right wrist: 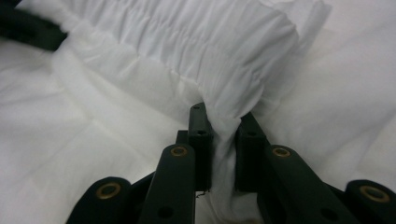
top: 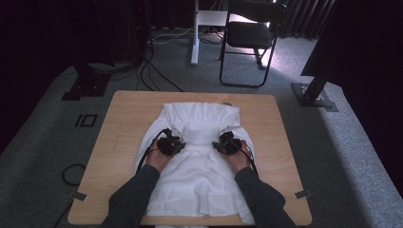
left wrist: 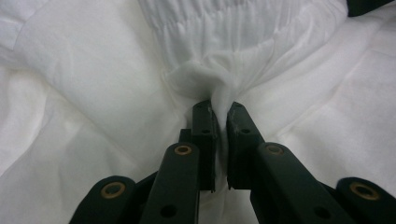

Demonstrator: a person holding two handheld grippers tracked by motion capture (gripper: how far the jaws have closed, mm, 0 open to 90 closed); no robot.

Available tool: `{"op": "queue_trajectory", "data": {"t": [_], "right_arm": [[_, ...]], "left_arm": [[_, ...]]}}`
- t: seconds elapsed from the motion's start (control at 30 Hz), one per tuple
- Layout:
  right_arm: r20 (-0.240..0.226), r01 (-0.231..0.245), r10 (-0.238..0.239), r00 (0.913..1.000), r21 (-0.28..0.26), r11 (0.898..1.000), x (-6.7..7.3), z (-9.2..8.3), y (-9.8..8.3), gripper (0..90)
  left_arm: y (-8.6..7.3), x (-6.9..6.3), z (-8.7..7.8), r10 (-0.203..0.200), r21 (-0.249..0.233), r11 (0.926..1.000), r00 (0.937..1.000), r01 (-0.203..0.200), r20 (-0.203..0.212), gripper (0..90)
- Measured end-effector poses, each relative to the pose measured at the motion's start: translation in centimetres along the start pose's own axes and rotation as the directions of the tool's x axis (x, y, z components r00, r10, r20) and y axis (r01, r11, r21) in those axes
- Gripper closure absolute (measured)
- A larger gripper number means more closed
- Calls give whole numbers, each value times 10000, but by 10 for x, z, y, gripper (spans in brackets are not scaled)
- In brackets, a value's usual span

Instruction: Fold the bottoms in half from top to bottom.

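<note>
**Both my hands pinch the white cloth**

The white garment [top: 199, 156] lies across the middle of the surface [top: 123, 118], stretching from near edge to far edge. My left fingers [left wrist: 204, 135] and right fingers [right wrist: 201, 135] each pinch its folded-over band, side by side.

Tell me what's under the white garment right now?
The white garment lies spread on the wooden table, whose bare top shows around it. Anything between cloth and tabletop is covered and cannot be seen.
</note>
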State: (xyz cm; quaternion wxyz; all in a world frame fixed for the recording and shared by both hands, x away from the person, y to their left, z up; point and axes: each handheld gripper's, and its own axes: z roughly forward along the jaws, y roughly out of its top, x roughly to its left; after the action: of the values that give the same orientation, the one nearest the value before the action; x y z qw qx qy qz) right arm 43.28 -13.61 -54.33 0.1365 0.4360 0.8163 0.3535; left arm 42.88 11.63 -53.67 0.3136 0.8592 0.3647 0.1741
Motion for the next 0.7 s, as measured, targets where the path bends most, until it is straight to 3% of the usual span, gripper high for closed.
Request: {"op": "queue_trajectory", "data": {"t": [0.1,0.2,0.23,0.3,0.33,0.37,0.47,0.53,0.6,0.7], "right_arm": [[398,-143,140,9991,74,9999,-6,12,15,808],[566,46,-61,9984,265,9996,-6,18,26,811],[429,-29,17,9991,293,9996,-9,19,28,810],[-181,-715,720,9972,276,9971,-16,17,30,808],[-181,-715,720,9972,276,9971,-16,17,30,808],[-376,-855,862,9956,200,9961,-18,15,30,807],[-960,-743,658,9932,-871,9934,-22,-16,34,808],[-1045,-478,338,9939,-1348,9897,-19,-33,39,808],[-948,-133,-51,9955,-1927,9812,-14,-53,47,809],[-949,156,-457,9944,-2966,9549,-5,-88,61,809]], "left_arm": [[9,6,9,-414,-21,9991,9987,414,-284,850],[18,9,14,-716,105,9973,9965,721,-422,853],[19,10,14,-777,137,9968,9961,783,-425,854],[20,12,12,-823,105,9965,9958,828,-410,856],[20,12,12,-823,105,9965,9958,828,-410,858],[19,12,0,-909,-140,9958,9953,904,-344,858],[23,11,-24,-977,-918,9912,9951,957,-171,860],[31,8,-44,-962,-1494,9844,9952,924,-179,861],[41,4,-64,-913,-2151,9729,9957,854,-174,863],[52,-5,-96,-692,-3224,9442,9976,674,59,864]]}}
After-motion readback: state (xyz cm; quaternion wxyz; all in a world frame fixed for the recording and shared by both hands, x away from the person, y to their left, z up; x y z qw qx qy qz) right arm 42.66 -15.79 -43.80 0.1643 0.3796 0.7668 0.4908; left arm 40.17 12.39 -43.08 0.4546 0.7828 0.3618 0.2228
